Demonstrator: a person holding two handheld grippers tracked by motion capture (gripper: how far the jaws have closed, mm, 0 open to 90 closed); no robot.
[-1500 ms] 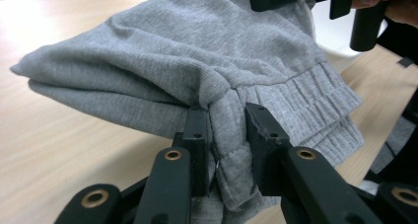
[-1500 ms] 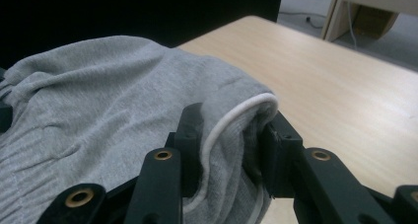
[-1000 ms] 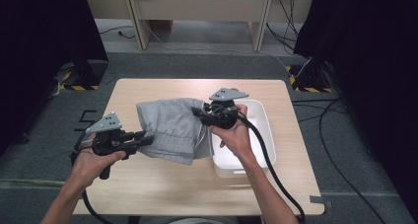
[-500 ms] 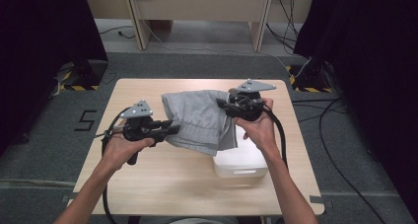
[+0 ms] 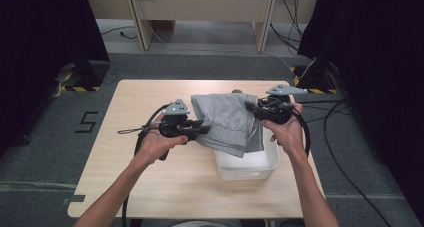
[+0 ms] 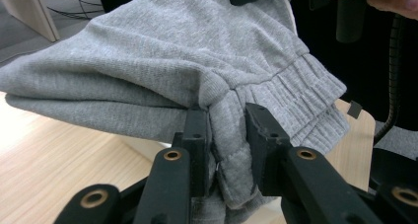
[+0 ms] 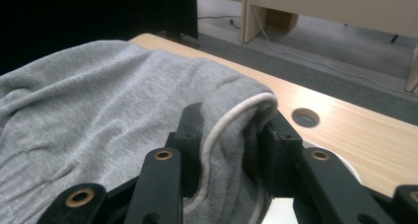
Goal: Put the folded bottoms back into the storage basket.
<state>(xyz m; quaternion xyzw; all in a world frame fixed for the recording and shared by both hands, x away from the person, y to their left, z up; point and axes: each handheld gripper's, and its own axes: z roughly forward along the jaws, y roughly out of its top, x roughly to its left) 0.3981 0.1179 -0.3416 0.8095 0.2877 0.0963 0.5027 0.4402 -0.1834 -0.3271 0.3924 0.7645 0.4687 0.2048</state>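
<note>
Grey knit cloth was pinched between your left gripper's [image 6: 224,135] fingers, a thick fold near the elastic waistband, and a white-edged hem was clamped the same way by your right gripper [image 7: 231,135]. From above, the folded grey garment [image 5: 227,119] hung between both grippers, lifted off the tabletop [image 5: 150,92], its lower edge drooping over the 11 o'clock corner of the white bin [image 5: 250,167]. Your left gripper [image 5: 192,128] held it at 9 o'clock of the bundle, your right gripper [image 5: 255,108] at 3 o'clock. I judged the pickup done and the carry under way. What was left: bring the bundle squarely over the bin, lower it in, then let both pairs of fingers go.
</note>
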